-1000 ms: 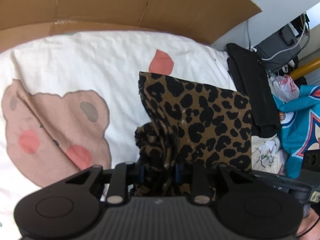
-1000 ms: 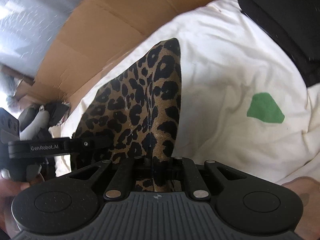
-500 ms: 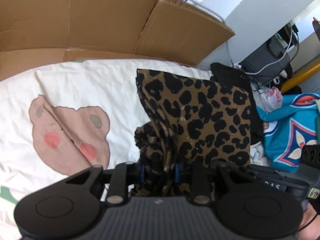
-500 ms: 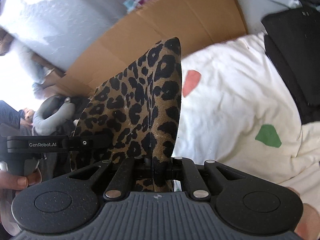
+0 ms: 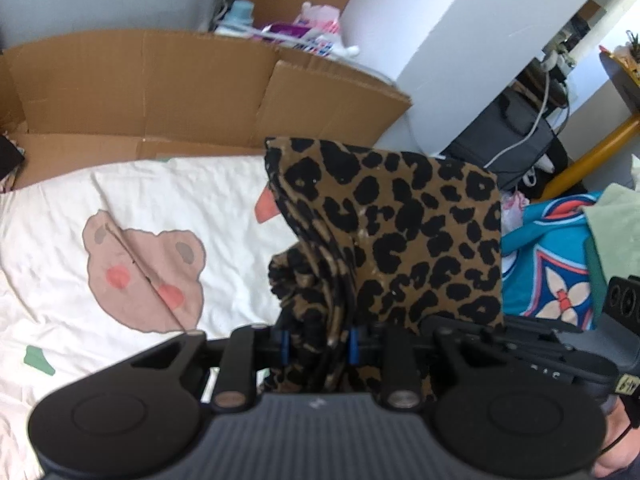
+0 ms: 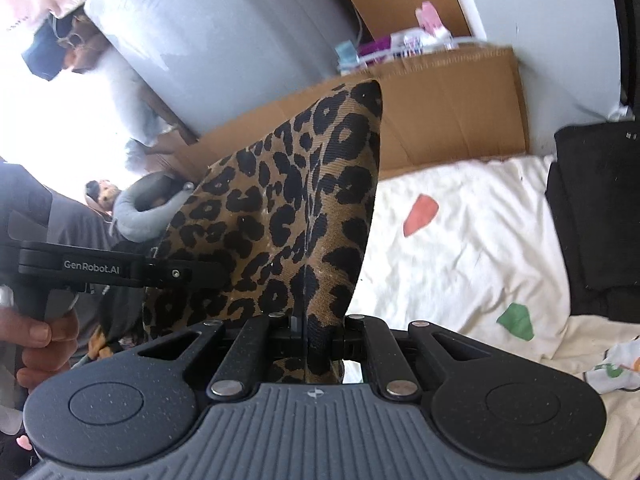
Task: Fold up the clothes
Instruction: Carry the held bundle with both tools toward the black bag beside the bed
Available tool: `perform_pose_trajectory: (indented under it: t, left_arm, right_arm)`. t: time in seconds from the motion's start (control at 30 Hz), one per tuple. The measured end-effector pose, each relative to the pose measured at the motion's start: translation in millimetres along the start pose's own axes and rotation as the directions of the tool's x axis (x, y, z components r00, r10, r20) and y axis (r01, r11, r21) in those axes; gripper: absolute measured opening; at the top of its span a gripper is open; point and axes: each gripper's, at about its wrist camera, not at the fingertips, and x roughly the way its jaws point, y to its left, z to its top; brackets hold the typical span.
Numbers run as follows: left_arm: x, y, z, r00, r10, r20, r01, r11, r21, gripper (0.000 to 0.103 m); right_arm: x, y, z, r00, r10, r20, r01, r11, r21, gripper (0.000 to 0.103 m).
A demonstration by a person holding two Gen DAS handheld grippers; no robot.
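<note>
garment [image 5: 404, 236]: woven cloth, leopard print, fine ribbed weave, matt. sheet [image 5: 224, 196]: soft white cotton-like cloth, creased, matt, printed patches. left tongs [image 5: 316, 346]: black plastic, smooth, matt; ribbed grey housing; bright metal pins. right tongs [image 6: 316, 334]: black plastic, speckled finish. cardboard [image 5: 160, 88]: brown paperboard, dull, creased. black cloth [image 6: 592, 216]: matt.

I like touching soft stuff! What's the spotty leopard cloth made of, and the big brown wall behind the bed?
The leopard cloth looks like woven fabric with a matte finish: fine ribbed lines show. The brown wall looks like cardboard: creased, with raw edges.
</note>
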Motion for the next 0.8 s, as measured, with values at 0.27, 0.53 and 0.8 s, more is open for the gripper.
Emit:
perform_pose_trajectory:
  t: [0.27,0.53,0.8]
  left_arm:
    - [-22,-23,0,1.000,0.000,0.020,0.001,1.000,-0.016,0.027]
    - [-23,-38,-4,0.999,-0.014,0.045,0.015,1.000,-0.018,0.027]
    - [-10,-58,1,0.998,-0.037,0.059,0.036,0.999,0.004,0.027]
  right_arm:
    - [-33,3,10,1.000,0.014,0.012,-0.013,1.000,-0.013,0.006]
    - [-50,-4,13,1.000,-0.001,0.031,0.002,1.000,-0.010,0.006]
    - [-62,-23,20,0.999,-0.019,0.049,0.020,1.000,-0.019,0.006]
